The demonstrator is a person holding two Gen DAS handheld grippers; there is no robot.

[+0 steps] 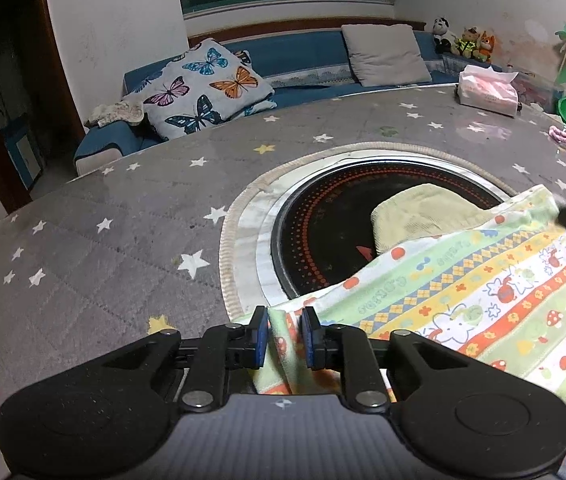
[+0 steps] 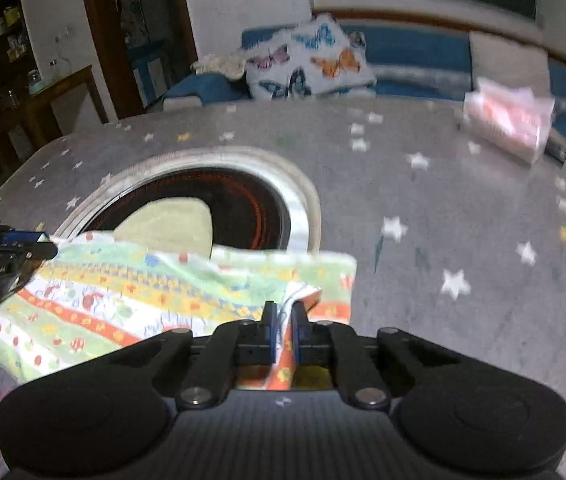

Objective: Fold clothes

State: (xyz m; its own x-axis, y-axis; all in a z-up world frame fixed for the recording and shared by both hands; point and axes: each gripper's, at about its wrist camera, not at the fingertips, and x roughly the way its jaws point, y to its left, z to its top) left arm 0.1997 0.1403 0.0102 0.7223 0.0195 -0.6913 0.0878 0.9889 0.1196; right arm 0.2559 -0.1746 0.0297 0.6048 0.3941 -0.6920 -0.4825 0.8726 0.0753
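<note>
Your left claw [image 1: 285,334] and right claw [image 2: 283,330] each pinch a near corner of the patterned cloth [image 1: 463,292], stretched between them over the table [image 1: 103,248]. Soft and light, it will sag; hold the hems. Only the left view sharply shows the yellow-green cloth [image 1: 423,212] beyond.

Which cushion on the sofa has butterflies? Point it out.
The butterfly cushion at the sofa's left end; the other cushion, further right, is plain grey.

Dim indoor light, fisheye-bent edges, right wrist view motion-blurred.
</note>
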